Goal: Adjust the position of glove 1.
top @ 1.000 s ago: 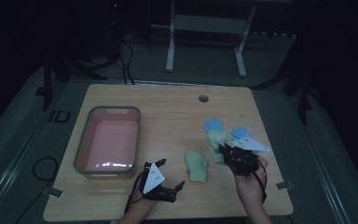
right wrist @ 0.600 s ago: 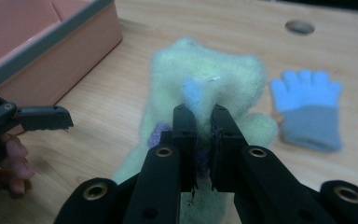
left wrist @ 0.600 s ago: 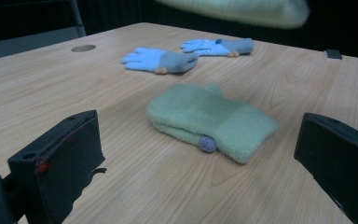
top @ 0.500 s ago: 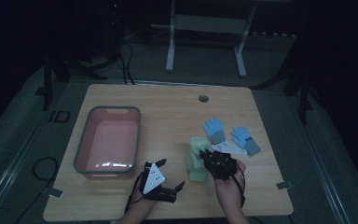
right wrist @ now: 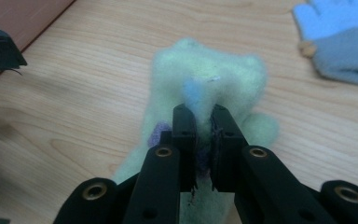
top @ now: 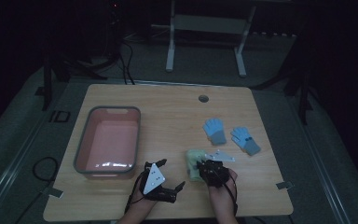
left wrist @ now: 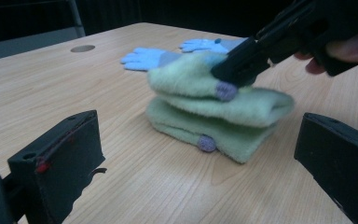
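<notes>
A person's right gripper (top: 204,167), its jaws pinched on the upper of two pale green gloves (left wrist: 214,105), sets it atop its mate at the lower centre of the high view, on a wooden table (top: 168,107). In the right gripper view the black jaws clamp a fold of green fleece, nearly closed. The left gripper (top: 172,173) rests on the table at the lower left of centre, jaws wide apart and holding nothing, facing the stack from just beside it. Two blue gloves (top: 230,135) lie flat and apart at the right of centre (not yet paired), and the pink bin (top: 107,140) at the left stands empty. By the look of it, the green pair is stacked; what seems left is letting go, the blue pair, and perhaps loading the bin.
</notes>
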Tool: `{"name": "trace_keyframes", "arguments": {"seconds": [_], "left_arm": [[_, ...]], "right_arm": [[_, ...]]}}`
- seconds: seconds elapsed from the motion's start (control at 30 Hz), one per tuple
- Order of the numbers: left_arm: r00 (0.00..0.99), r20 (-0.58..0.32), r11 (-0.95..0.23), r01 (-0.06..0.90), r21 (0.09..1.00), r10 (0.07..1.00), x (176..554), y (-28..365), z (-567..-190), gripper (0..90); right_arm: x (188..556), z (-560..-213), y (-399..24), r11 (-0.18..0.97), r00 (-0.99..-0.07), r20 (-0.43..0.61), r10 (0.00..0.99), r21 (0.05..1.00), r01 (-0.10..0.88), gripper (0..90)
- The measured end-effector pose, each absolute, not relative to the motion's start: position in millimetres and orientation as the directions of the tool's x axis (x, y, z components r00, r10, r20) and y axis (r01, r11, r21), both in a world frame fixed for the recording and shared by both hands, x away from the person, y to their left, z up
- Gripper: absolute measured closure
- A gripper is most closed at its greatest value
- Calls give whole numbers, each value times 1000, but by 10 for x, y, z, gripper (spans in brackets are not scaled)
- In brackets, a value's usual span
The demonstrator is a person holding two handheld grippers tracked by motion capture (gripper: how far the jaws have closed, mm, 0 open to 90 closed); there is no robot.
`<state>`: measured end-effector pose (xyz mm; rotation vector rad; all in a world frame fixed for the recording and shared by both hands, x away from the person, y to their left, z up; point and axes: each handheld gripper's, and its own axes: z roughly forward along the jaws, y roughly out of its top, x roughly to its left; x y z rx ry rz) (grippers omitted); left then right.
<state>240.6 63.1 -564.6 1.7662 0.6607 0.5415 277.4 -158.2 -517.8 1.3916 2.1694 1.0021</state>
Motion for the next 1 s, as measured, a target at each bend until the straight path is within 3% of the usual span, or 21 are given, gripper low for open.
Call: {"name": "trace_keyframes", "arguments": {"seconds": [0.4,0.53,0.67,0.7,0.8,0.83,1.0], "left_arm": [[735,87,-273,137,952,672,2380,581,-5644,11],[757,54,-259,155,953,651,2407,603,-5643,11],[725,45,-291,218,932,687,2392,599,-5636,11],[725,37,-293,230,928,687,2387,595,-5636,11],[727,45,-303,228,925,685,2386,589,-5635,11],[738,35,-310,239,920,673,2403,583,-5634,11],[765,-22,-278,260,925,644,2404,575,-5614,11]], "right_arm": [[2826,-5380,-1564,280,-452,57,890,715,641,786],[2817,-5319,-1596,281,-470,70,880,720,635,715],[2805,-5234,-1647,285,-491,75,868,734,617,637],[2821,-5169,-1693,288,-505,78,860,743,604,553],[2845,-5121,-1729,293,-518,77,852,750,593,500],[2885,-5066,-1778,298,-534,76,842,759,578,417],[2986,-5022,-1876,318,-598,106,794,766,559,194]]}}
